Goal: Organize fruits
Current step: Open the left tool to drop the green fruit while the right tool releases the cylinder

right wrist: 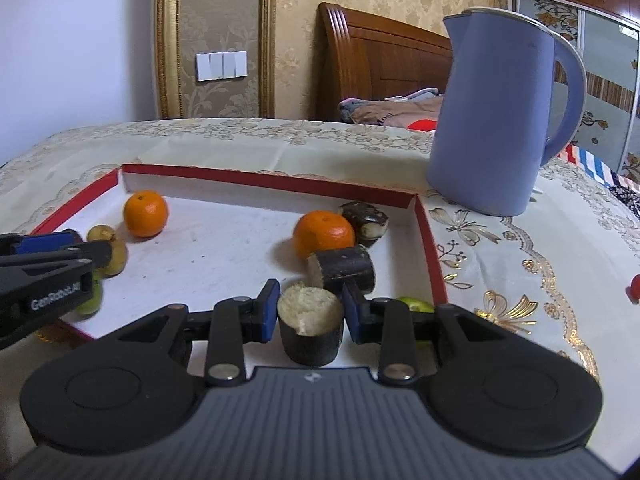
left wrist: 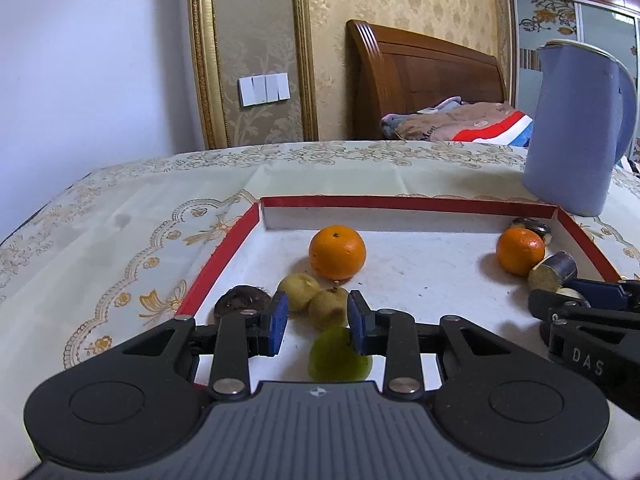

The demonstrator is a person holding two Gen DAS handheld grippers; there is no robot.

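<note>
A red-rimmed white tray (left wrist: 400, 202) (right wrist: 260, 176) holds two oranges (left wrist: 337, 253) (left wrist: 520, 250), two small yellow-brown fruits (left wrist: 300, 290) (left wrist: 330, 306) and a dark brown round piece (left wrist: 240, 300). My left gripper (left wrist: 318, 320) hangs over the tray's near left. Its blue pads stand a little apart with nothing pressed between them. A blurred green fruit (left wrist: 338, 356) lies under its right finger. My right gripper (right wrist: 310, 312) is shut on an upright dark-skinned sugarcane piece (right wrist: 310, 332). Two more such pieces (right wrist: 342, 270) (right wrist: 366, 220) lie beyond it beside an orange (right wrist: 323, 234).
A tall lilac kettle (left wrist: 576, 128) (right wrist: 496, 120) stands on the patterned tablecloth just past the tray's far right corner. Another green fruit (right wrist: 416, 304) peeks out behind my right finger. A small red thing (right wrist: 634, 284) sits at the cloth's right edge. A bed is behind the table.
</note>
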